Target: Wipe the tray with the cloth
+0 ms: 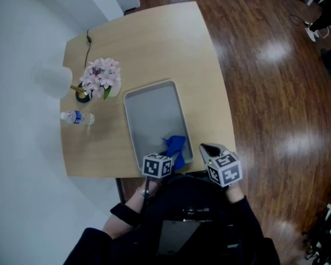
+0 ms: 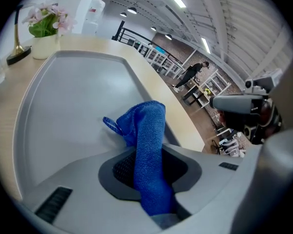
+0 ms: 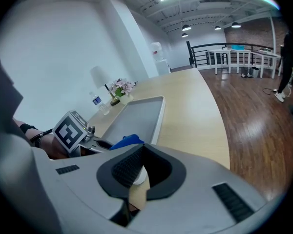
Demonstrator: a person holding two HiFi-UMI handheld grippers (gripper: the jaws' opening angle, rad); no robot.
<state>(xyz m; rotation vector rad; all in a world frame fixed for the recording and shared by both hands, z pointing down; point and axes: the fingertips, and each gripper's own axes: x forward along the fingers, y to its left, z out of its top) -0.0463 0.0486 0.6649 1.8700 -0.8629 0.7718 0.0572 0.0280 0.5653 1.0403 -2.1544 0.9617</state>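
A grey metal tray (image 1: pixel 153 112) lies lengthwise on the light wooden table (image 1: pixel 198 59). A blue cloth (image 1: pixel 175 144) sits bunched at the tray's near end. My left gripper (image 1: pixel 174 155) is over that near end and shut on the cloth; in the left gripper view the cloth (image 2: pixel 147 130) runs up from between the jaws of this gripper (image 2: pixel 151 182) onto the tray floor (image 2: pixel 73 96). My right gripper (image 1: pixel 209 149) hovers by the table's near right edge, beside the tray, its jaws together with nothing in them (image 3: pixel 136 182). Its view shows the tray (image 3: pixel 139 112) and the cloth (image 3: pixel 127 141).
Left of the tray stand a vase of pink flowers (image 1: pixel 102 78), a white lamp (image 1: pixel 54 80) on a brass foot, and a lying water bottle (image 1: pixel 77 117). Dark wooden floor (image 1: pixel 276 93) surrounds the table on the right. White wall is on the left.
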